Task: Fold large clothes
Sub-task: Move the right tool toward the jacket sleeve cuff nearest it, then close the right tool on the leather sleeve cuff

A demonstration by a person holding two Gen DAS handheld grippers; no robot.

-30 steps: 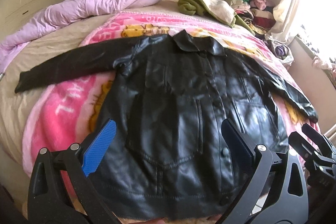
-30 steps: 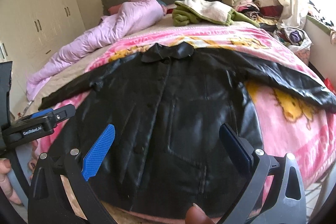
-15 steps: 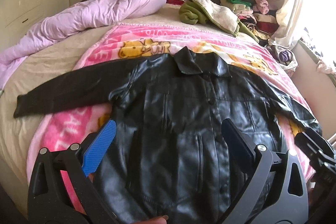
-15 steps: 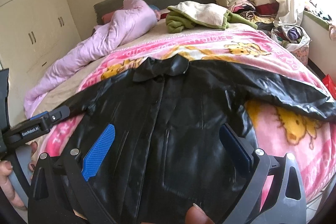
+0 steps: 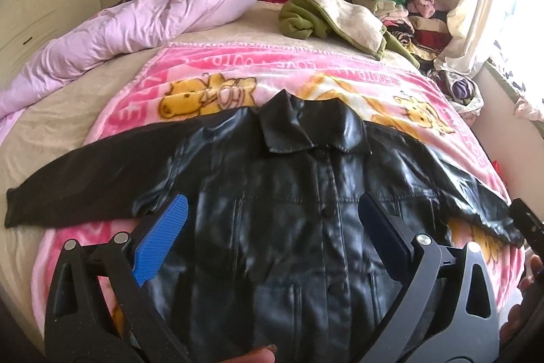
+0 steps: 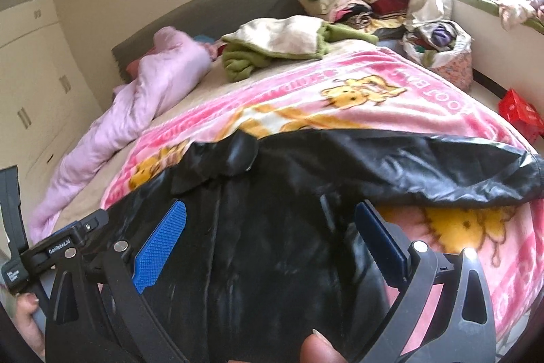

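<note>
Bedroom scene: a bed with a pink cartoon-bear fleece blanket (image 5: 340, 80) spread over it, a crumpled lilac duvet (image 5: 163, 12) toward the headboard, and a heap of clothes (image 5: 404, 9) in the far corner. On the blanket lay a glossy black leather jacket (image 5: 289, 193), front up, buttoned, collar flat and both sleeves stretched sideways. Left gripper (image 5: 272, 240) and right gripper (image 6: 268, 240) hovered above the jacket body, jaws spread wide, holding nothing.

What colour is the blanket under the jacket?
Pink, with yellow cartoon bears; the blanket shows best in the left wrist view, beneath the black jacket.
</note>
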